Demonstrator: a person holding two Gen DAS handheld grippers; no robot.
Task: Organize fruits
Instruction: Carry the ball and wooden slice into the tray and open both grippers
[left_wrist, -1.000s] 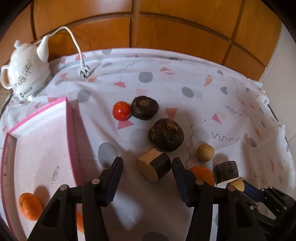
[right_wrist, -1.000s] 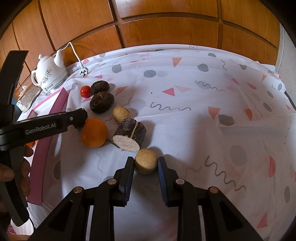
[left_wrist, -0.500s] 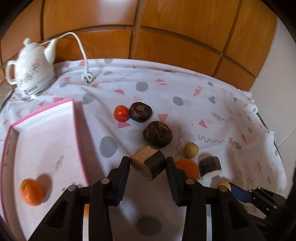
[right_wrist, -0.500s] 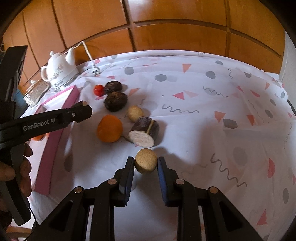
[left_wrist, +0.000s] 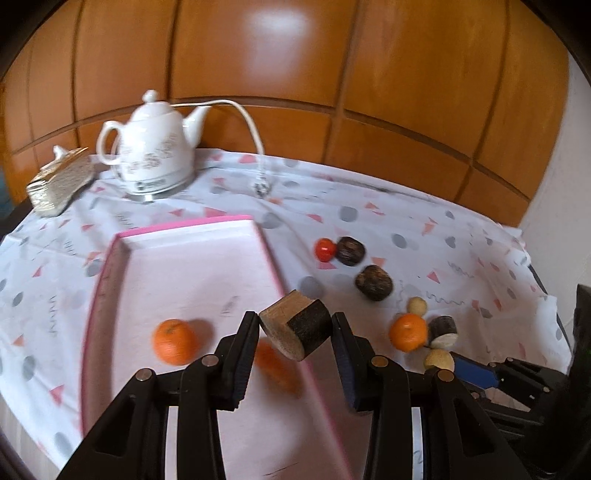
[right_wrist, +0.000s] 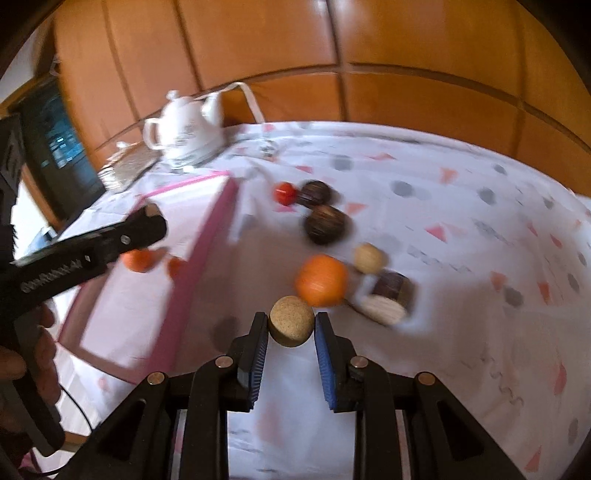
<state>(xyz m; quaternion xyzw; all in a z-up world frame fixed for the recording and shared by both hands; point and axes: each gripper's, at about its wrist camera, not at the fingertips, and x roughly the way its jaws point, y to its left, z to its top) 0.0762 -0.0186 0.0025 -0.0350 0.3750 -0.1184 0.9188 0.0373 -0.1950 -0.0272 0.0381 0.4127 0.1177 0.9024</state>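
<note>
**Both grippers loaded, above cloth and tray**

Left gripper (left_wrist: 295, 328): fingers clamped on a cut cylinder piece (left_wrist: 295, 328), pale fibrous end face, dark rough bark-like skin, tilted, at lower centre of the left view over the pink-rimmed tray (left_wrist: 192, 236). Tray floor is pale and smooth, its wall thin.

Right gripper (right_wrist: 291, 326): blue ribbed pads (right_wrist: 325, 354) closed on a round tan fruit (right_wrist: 291, 325) with a speckled, matte skin, at lower centre of the right view, above the cloth.

On the tray: a glossy mandarin (left_wrist: 174, 341), left of the fingers; a second orange shape behind the left finger is blurred.

On the patterned tablecloth (left_wrist: 424, 229), right half: small red tomato (left_wrist: 325, 249) touching a dark round fruit (left_wrist: 350, 250); another dark wrinkled fruit (left_wrist: 373, 282) nearer; a loose orange (left_wrist: 408, 331) beside a second cut dark cylinder (left_wrist: 442, 330).

View differences: only the left view shows the white ceramic kettle (left_wrist: 153, 153) sharply, with cord and plug. Only the right view shows the left gripper from the side, its lettering blurred, and the holding hand (right_wrist: 22, 358) at lower left.
</note>
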